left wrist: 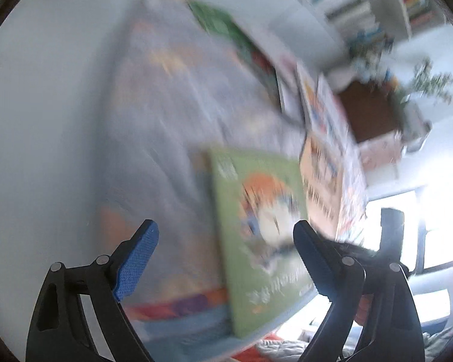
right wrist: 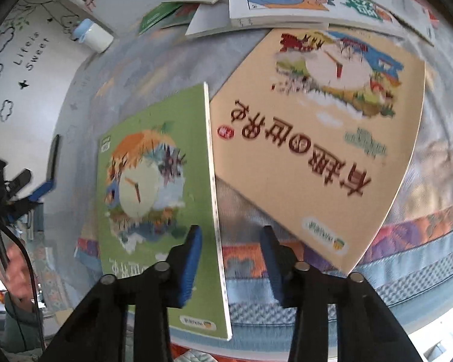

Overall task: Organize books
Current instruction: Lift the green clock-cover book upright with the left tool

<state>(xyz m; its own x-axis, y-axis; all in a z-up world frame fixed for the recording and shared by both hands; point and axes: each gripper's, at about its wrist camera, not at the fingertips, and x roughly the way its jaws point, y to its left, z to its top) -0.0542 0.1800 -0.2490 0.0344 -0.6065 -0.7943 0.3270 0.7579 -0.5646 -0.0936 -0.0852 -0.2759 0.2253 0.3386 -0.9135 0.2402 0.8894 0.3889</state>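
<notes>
- Green book (right wrist: 157, 199) lies flat on a patterned cloth (right wrist: 154, 69), centre-left of the right wrist view; its long white page edge runs top to bottom through mid frame, its near corner at the bottom centre.
- Right claw (right wrist: 231, 259) released, jaws apart, straddling that page edge at lower centre; left blue pad (right wrist: 190, 264) over the green cover, the other pad over the bare cloth strip. Contact: cannot tell.
- Tan book (right wrist: 317, 144) at centre-right, rotated, one corner just beside the green book's top corner; a wedge of bare cloth opens between the two toward the bottom of the frame.
- Pile of thinner books (right wrist: 287, 3) along the top edge, overlapping, touching the tan book's upper edge.
- White-and-blue bottle (right wrist: 93, 36) upper left, well apart from the books.
- Cloth's striped border (right wrist: 407, 250) curves along the lower right; the surface edge drops off past it.
- Left wrist view is badly blurred: left claw (left wrist: 223, 247) released, jaws wide, holding nothing; green book (left wrist: 262, 235) behind its right finger, open cloth at centre-left.
</notes>
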